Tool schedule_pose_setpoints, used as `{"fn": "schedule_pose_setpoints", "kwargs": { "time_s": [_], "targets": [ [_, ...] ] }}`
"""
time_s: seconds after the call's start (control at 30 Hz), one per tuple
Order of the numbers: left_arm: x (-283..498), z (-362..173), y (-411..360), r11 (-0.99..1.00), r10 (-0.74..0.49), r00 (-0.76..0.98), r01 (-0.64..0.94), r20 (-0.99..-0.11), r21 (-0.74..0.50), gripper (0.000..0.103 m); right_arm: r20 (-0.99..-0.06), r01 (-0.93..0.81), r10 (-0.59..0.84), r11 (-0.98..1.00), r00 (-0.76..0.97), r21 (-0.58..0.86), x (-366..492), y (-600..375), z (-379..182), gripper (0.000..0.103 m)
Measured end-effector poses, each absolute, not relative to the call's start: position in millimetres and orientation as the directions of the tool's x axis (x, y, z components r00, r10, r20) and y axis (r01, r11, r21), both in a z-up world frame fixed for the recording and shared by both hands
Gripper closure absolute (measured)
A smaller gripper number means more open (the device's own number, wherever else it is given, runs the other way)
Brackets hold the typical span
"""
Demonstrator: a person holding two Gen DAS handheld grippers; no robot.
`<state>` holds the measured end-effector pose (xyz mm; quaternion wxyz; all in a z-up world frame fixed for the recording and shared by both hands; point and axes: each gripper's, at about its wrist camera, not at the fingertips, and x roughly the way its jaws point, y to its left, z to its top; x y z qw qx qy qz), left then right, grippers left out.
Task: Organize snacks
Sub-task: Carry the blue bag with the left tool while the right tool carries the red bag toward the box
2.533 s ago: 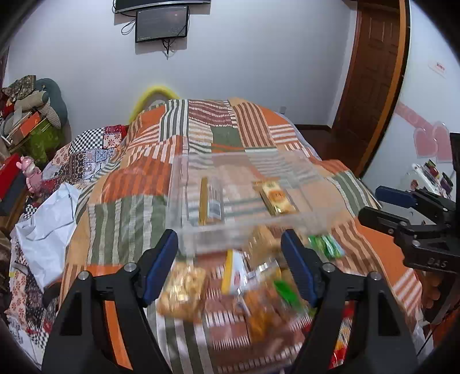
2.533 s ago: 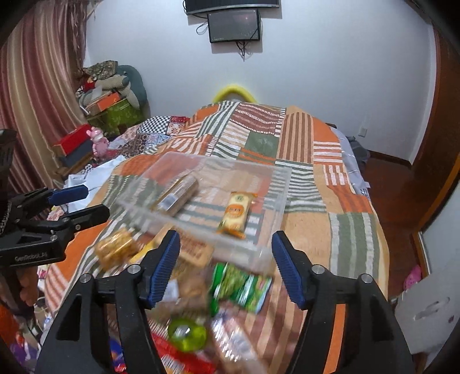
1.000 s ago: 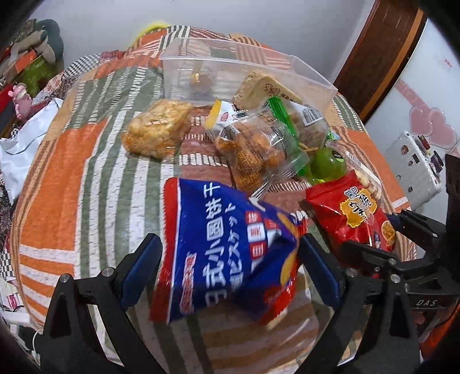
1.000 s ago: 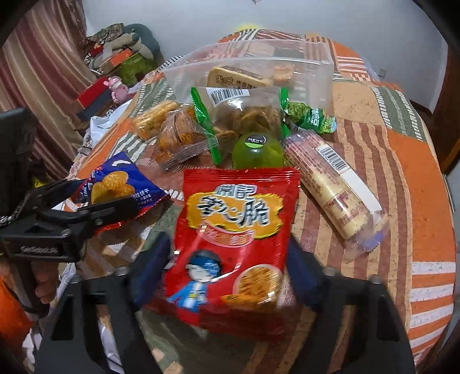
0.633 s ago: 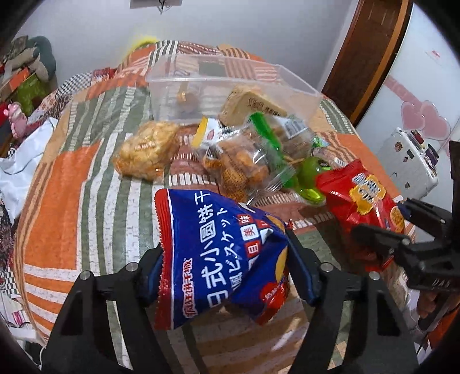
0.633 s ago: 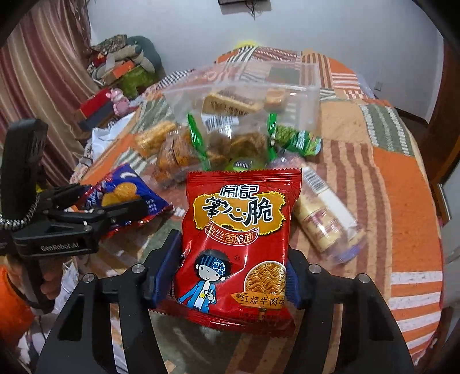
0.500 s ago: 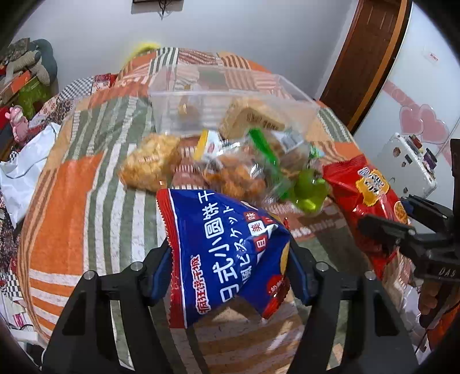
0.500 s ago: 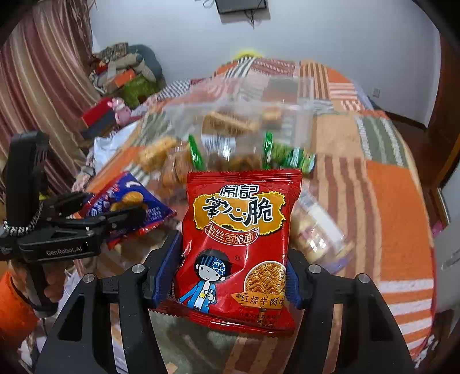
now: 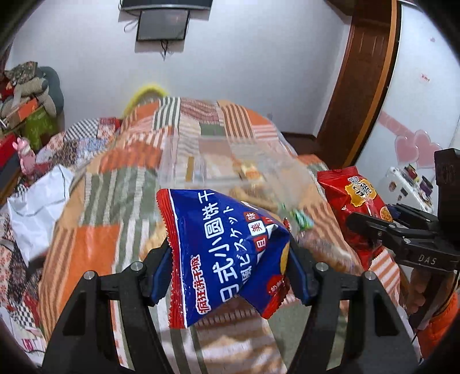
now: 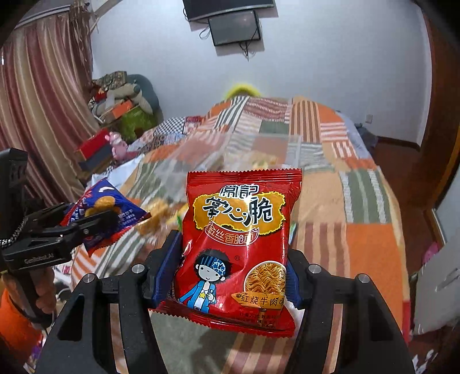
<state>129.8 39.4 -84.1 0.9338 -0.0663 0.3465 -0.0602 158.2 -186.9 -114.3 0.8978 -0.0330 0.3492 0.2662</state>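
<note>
Left claw (image 9: 230, 267) grips blue bag (image 9: 227, 256) above quilted bed (image 9: 95, 236); right claw (image 10: 227, 273) clamps red bag (image 10: 238, 244); clear bin (image 9: 230, 169) at 12 o'clock.

The blue foil biscuit packet (image 9: 227, 253) sits between the pads of the left gripper (image 9: 230, 270), raised above the patchwork striped bedspread (image 9: 95, 201). To its right, the red foil noodle-snack packet (image 10: 238, 244) sits between the pads of the right gripper (image 10: 233, 276). Beyond both packets, the clear plastic storage box (image 9: 201, 161) rests on the bedspread, with blurred wrapped snacks (image 10: 158, 213) lying just before it. A wall-mounted dark screen (image 9: 163, 24) hangs behind the bed.
</note>
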Motion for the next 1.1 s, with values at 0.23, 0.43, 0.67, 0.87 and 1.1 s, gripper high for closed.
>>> {"fn": "schedule_pose_setpoints", "kwargs": {
  "time_s": [0.23, 0.43, 0.67, 0.87, 1.1],
  "targets": [
    [158, -63, 54, 0.982, -0.143, 0.783, 0.034, -0.605, -0.188, 0.036, -0.596, -0.501, 0.455, 0.860, 0.661, 0.100, 183, -179, -93, 0.044],
    [186, -56, 67, 0.982, -0.116, 0.791, 0.001, -0.601, -0.188, 0.036, -0.576, -0.500, 0.450, 0.862, 0.683, 0.082, 205, -169, -85, 0.044],
    [225, -67, 70, 0.987, -0.081, 0.771, -0.026, -0.632, -0.158, 0.036, -0.591, -0.499, 0.446, 0.863, 0.672, 0.084, 237, -147, -93, 0.044],
    [255, -88, 71, 0.984, -0.095, 0.739, -0.030, -0.667, -0.174, 0.035, -0.623, -0.509, 0.421, 0.860, 0.659, 0.043, 260, -126, -105, 0.044],
    [292, -115, 70, 0.985, -0.108, 0.699, -0.020, -0.707, -0.171, 0.035, -0.659, -0.481, 0.375, 0.876, 0.652, 0.022, 291, -116, -123, 0.044]
  ]
}}
